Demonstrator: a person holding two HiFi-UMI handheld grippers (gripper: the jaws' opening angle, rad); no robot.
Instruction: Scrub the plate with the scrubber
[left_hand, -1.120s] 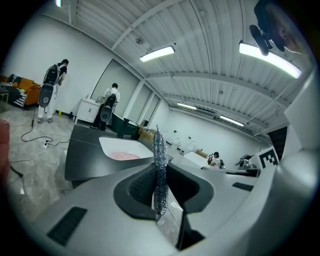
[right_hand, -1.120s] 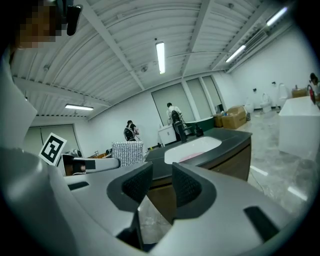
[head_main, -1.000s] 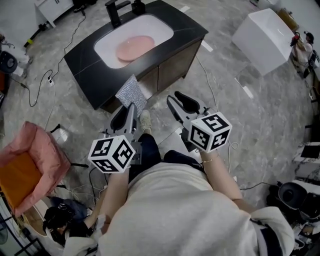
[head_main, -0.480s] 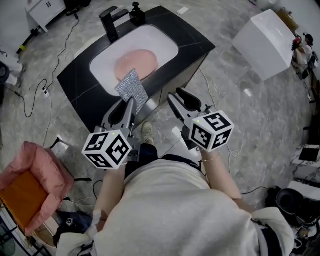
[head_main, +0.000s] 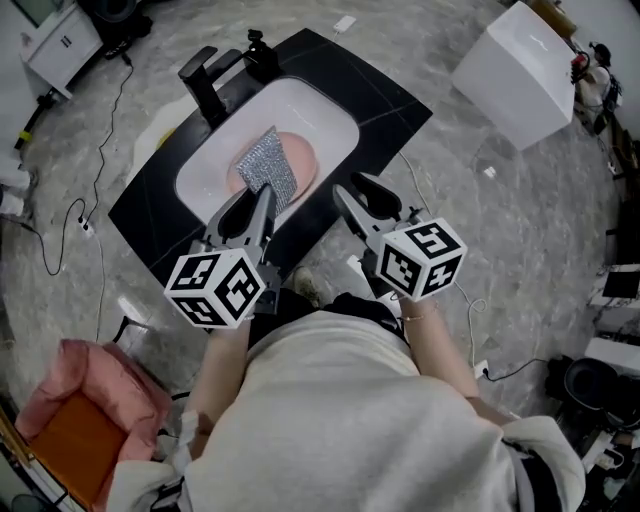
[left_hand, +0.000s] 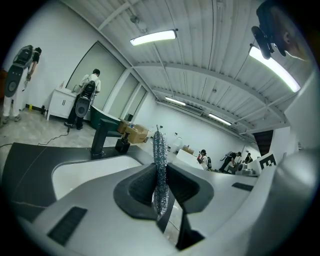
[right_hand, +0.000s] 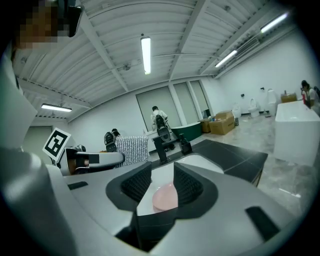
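Silvery scrubber (head_main: 268, 165) is clamped upright in the left gripper (head_main: 257, 203), over the pink plate (head_main: 303, 158) lying in the white sink (head_main: 213, 168). The right gripper (head_main: 357, 196), near the black counter (head_main: 392, 98), has its jaws apart with nothing gripped.

Scrubber (head_main: 268, 165) is showing silver, glittery woven mesh. Plate (head_main: 305, 156) is reading pale pink. Sink basin (head_main: 300, 105) is reading white, counter (head_main: 390, 100) and faucet (head_main: 205, 85) black. Left gripper (head_main: 250, 200) and right gripper (head_main: 360, 197) are showing grey bodies, black ribbed pads, and white cubes with black square markers. Floor (head_main: 480, 230) is showing grey marbling.
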